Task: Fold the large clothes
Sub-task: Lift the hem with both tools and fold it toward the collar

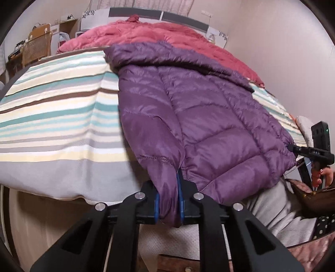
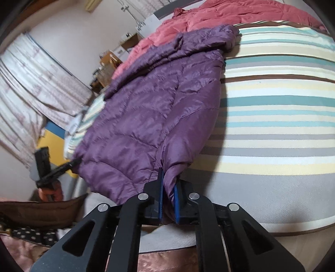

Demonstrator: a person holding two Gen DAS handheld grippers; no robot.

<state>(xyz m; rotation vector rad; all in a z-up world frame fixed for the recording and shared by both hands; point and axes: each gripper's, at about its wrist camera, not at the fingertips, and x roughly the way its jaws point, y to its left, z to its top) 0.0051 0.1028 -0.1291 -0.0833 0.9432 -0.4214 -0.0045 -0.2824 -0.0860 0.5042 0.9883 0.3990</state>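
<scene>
The purple quilted jacket (image 1: pixel 188 108) lies lengthwise on the bed, its hood end toward the headboard and its hem hanging just over the near edge of the mattress. The left gripper (image 1: pixel 169 196) is pinching one hem corner, purple fabric bunched between its blue pads (image 1: pixel 181 200). The right gripper (image 2: pixel 167 196) is pinching the other hem corner in the same way, its pads (image 2: pixel 160 192) pressed onto the cloth. Each gripper shows small in the other's view, at the jacket's far hem corner, with fingers of a hand (image 1: pixel 318 177) around the handle.

On one long side of the jacket, the striped bedspread (image 1: pixel 52 117) runs wide and bare to the mattress edge, giving open room. On the other side only a narrow strip of stripes shows before the bed's edge and the wall.

Beyond the hood lies a rumpled pink duvet (image 1: pixel 163 33), touching the jacket's top. Behind it stands a headboard (image 1: pixel 184 18) with dark panels. A wicker chair (image 1: pixel 36 50) and cluttered shelves sit in a corner, and pale curtains (image 2: pixel 31 83) hang along one wall.
</scene>
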